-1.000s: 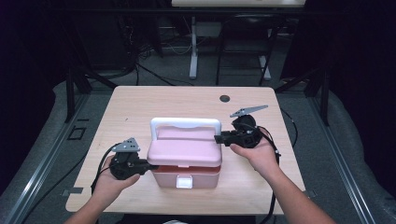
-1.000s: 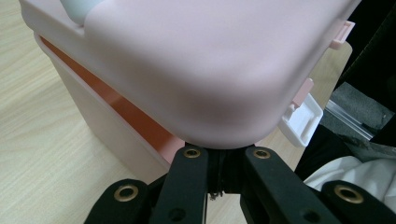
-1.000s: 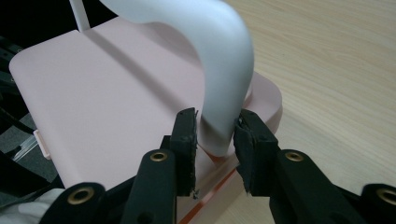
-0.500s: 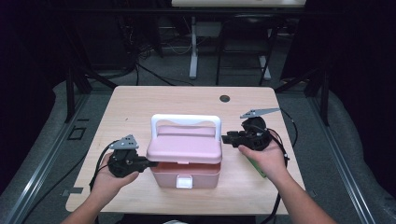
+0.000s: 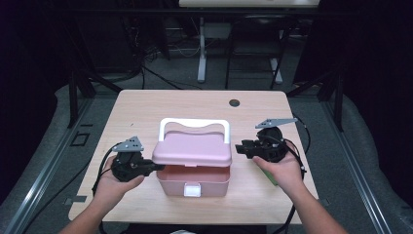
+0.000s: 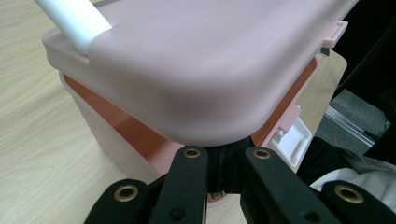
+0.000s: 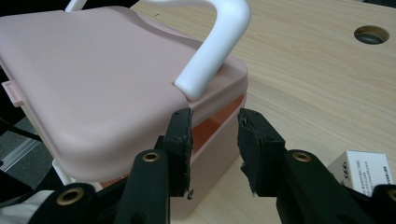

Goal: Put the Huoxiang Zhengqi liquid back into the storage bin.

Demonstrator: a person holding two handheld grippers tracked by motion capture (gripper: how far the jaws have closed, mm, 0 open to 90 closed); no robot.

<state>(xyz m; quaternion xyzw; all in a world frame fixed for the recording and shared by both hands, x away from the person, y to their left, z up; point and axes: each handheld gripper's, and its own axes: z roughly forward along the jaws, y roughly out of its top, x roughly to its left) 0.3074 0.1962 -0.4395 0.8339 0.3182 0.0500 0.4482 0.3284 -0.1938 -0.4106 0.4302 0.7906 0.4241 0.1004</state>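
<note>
A pink box [image 5: 194, 178] with a white handle [image 5: 194, 125] sits near the tabletop's [image 5: 146, 107] front edge, its lid [image 5: 193, 148] raised off the base. The left claw [image 5: 152, 167] is pinched on the lid's left edge. The right claw [image 5: 240, 148] hangs open, just off the lid's right side.

A light wooden tabletop [image 5: 146, 112] with a round dark cable hole [image 5: 234, 103] near its far edge stands on grey carpeted floor [image 5: 170, 78]. Beyond the tabletop, a white table leg [image 5: 201, 53] rises among black cables [image 5: 160, 75] in a dark, unlit room.
</note>
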